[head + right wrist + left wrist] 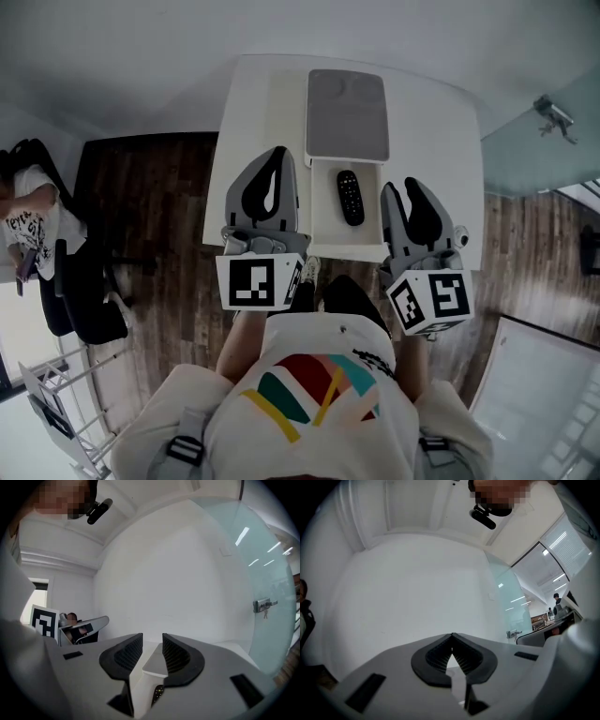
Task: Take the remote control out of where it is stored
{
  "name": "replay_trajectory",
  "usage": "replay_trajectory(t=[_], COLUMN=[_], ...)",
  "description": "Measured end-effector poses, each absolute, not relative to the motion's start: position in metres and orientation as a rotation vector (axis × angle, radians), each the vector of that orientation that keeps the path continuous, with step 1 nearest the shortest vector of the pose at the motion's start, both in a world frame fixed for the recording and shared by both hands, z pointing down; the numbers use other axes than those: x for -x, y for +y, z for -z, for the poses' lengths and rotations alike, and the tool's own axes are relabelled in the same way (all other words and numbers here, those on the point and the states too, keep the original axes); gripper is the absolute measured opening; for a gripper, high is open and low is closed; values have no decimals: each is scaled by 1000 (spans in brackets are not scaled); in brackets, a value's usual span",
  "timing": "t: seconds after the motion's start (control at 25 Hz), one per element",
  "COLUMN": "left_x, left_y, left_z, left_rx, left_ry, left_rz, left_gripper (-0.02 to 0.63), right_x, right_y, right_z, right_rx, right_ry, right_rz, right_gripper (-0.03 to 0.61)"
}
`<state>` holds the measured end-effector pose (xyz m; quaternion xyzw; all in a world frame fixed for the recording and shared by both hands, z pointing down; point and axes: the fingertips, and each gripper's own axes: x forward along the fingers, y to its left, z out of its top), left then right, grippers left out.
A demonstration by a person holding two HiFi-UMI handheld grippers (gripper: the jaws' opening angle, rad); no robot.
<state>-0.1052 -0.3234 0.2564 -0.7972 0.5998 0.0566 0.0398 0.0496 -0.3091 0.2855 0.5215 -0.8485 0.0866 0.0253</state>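
The black remote control [350, 197] lies in an open white tray [323, 230] on the white table [248, 122], just in front of a grey-topped box [347, 114]. My left gripper [273, 153] hovers over the table left of the tray, and its jaws meet at the tips [451, 637], holding nothing. My right gripper [401, 186] hangs right of the tray, apart from the remote. Its jaws stand a little apart [152, 641] with nothing between the pads. Below that gap I see the tray's corner [154, 665] and part of the remote [158, 693].
A seated person [26, 220] and a black chair [89, 291] are at the far left on the wooden floor. A glass door [539, 150] stands to the right. A wire rack [56, 412] is at the lower left. Both gripper views face a white wall.
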Motion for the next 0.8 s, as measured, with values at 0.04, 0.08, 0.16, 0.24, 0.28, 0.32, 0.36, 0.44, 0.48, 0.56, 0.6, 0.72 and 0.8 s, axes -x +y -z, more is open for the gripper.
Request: replay_trajectory(t=[0.04, 0.08, 0.16, 0.24, 0.28, 0.32, 0.36, 0.44, 0.48, 0.56, 0.6, 0.72, 0.8], left_x=[106, 105, 103, 101, 99, 97, 95, 94, 94, 92, 89, 83, 82], left_y=[-328, -331, -337, -345, -349, -352, -354, -355, -356, -359, -361, -363, -364], left_z=[-261, -266, -275, -279, -281, -283, -287, -293, -297, -302, -305, -314, -320], left_rx=[2452, 2463, 2482, 2484, 2481, 2478, 2476, 2465, 2456, 2452, 2457, 2476, 2487], left_ry=[1842, 1848, 1856, 1858, 1860, 1865, 1873, 1892, 1900, 1909, 1908, 1907, 1911], left_rz=[-166, -156, -132, -109, -98, -88, -80, -73, -69, -58, -54, -36, -24], left_gripper=[6, 6, 6, 6, 6, 6, 6, 6, 6, 6, 6, 6, 6], right_x=[-49, -50, -52, -54, -54, -54, -55, -53, -50, -46, -45, -44, -42], right_y=[-313, -316, -323, -333, -338, -343, -346, -349, -350, -353, -355, -356, -358], right_z=[-288, -291, -297, -301, -303, -306, -310, -319, -324, -332, -336, -347, -355], right_rx=[-1617, -1619, -1617, -1615, -1614, -1612, -1609, -1591, -1577, -1552, -1544, -1521, -1501], right_ry=[-2617, -2610, -2599, -2599, -2602, -2604, -2603, -2602, -2600, -2592, -2588, -2565, -2552], right_rz=[-279, -296, -333, -359, -372, -390, -412, -453, -468, -479, -479, -494, -518], right_gripper=[109, 115, 133, 170, 189, 217, 245, 293, 303, 310, 310, 310, 310])
